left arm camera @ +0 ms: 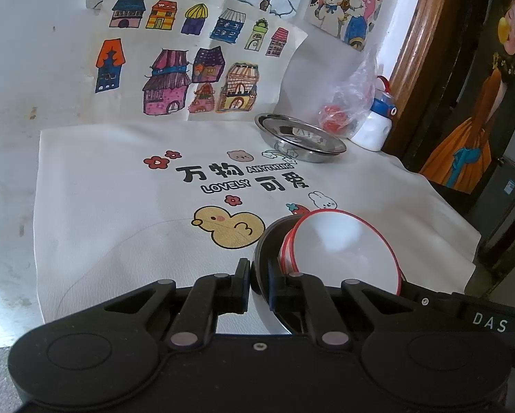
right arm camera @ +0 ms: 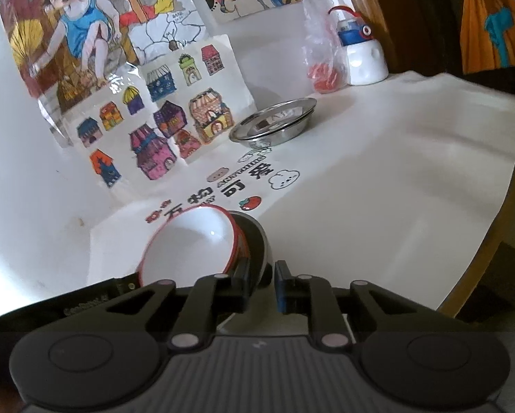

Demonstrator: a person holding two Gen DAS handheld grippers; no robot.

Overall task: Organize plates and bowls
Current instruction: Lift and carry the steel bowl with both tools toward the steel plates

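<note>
My left gripper [left arm camera: 259,284] is shut on the rim of a dark bowl [left arm camera: 267,241], held tilted above the mat. A white bowl with a red rim [left arm camera: 347,251] sits nested inside the dark bowl. In the right wrist view the same white bowl [right arm camera: 192,244] sits in the dark bowl [right arm camera: 257,241], and my right gripper [right arm camera: 262,282] is shut on that dark bowl's rim. Stacked steel plates [left arm camera: 300,137] rest on the mat at the back; they also show in the right wrist view [right arm camera: 274,124].
A white printed mat [left arm camera: 119,179] covers the table. Children's drawings [left arm camera: 188,69] lean on the wall behind. A plastic bag with red items [left arm camera: 347,103] and a white bottle [left arm camera: 374,127] stand at back right. The table edge [right arm camera: 491,241] curves at right.
</note>
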